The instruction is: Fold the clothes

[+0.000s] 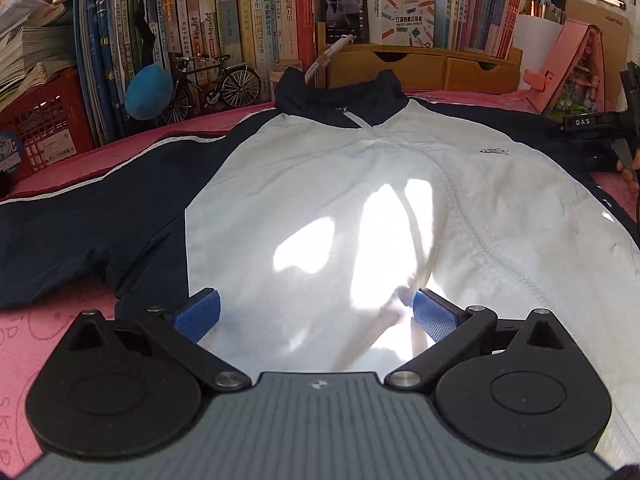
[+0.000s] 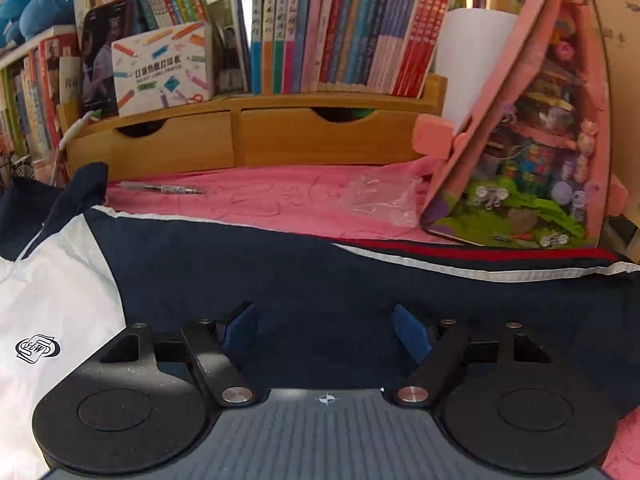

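On pink mat (image 2: 280,204): jacket (image 1: 360,208) flat, sleeves spread | left gripper (image 1: 316,312), right gripper (image 2: 326,330): jaws apart, empty | you pinch navy sleeve (image 2: 320,272) near cuff, fold inward across white panel

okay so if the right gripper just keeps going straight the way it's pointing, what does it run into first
Most likely the jacket's navy sleeve: the right gripper, jaws open and empty, points down at that fabric. Beyond it lie the pink mat and the wooden drawers, though depth is hard to judge.

Home study, crammed bookshelf (image 2: 340,28), toy dollhouse (image 2: 532,152)
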Motion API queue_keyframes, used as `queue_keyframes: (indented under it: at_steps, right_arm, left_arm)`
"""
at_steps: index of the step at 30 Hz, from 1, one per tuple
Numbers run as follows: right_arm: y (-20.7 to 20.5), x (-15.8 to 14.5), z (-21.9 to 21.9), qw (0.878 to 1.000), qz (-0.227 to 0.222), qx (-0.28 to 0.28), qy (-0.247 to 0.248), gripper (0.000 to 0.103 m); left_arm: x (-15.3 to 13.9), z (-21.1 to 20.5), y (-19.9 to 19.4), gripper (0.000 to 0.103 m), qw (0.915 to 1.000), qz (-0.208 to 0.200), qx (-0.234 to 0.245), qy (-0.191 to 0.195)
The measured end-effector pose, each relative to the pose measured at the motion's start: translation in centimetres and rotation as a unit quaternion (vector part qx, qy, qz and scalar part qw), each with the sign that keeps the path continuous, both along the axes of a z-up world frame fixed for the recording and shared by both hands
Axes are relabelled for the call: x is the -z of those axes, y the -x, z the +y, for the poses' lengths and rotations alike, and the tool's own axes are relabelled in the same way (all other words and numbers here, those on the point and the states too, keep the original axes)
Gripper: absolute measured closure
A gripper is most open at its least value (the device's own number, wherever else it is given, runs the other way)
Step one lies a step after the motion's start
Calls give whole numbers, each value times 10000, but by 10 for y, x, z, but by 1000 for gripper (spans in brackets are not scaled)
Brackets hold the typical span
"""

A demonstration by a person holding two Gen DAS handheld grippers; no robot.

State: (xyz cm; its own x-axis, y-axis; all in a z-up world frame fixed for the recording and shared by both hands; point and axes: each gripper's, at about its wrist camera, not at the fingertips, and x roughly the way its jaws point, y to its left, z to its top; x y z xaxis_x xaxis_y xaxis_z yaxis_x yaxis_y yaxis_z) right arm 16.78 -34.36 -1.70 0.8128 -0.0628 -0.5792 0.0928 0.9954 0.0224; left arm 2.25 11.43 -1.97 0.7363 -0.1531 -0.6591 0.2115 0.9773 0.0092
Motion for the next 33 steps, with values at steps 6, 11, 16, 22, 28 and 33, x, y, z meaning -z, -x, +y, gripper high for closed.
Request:
queue_keyframes:
  at_steps: [6, 11, 16, 22, 28, 33]
  right_arm:
    - [74, -15, -151, 9803, -459, 1921, -26, 14]
    - [84, -3, -231, 9611, -232, 2752, -66, 3]
    - [59, 8, -251, 9609, -99, 2765, 88, 1]
    - [32, 21, -268, 9649, 70, 2612, -248, 10]
    - [60, -9, -218, 9676, -1175, 2194, 417, 75]
    - [102, -65, -137, 9159, -2976, 1336, 2340, 75]
  left_arm:
    - [-50, -38, -45, 0, 9971, -378, 612, 248]
    - [-51, -124, -99, 0, 9907, -662, 1191, 48]
    - [-34, -200, -142, 0, 9856, -645, 1562, 55]
    - [-14, -248, -172, 0, 9847, -435, 1687, 43]
    - [4, -270, -176, 0, 9809, -268, 1929, 35]
    - [14, -288, -172, 0, 9734, -339, 2264, 11]
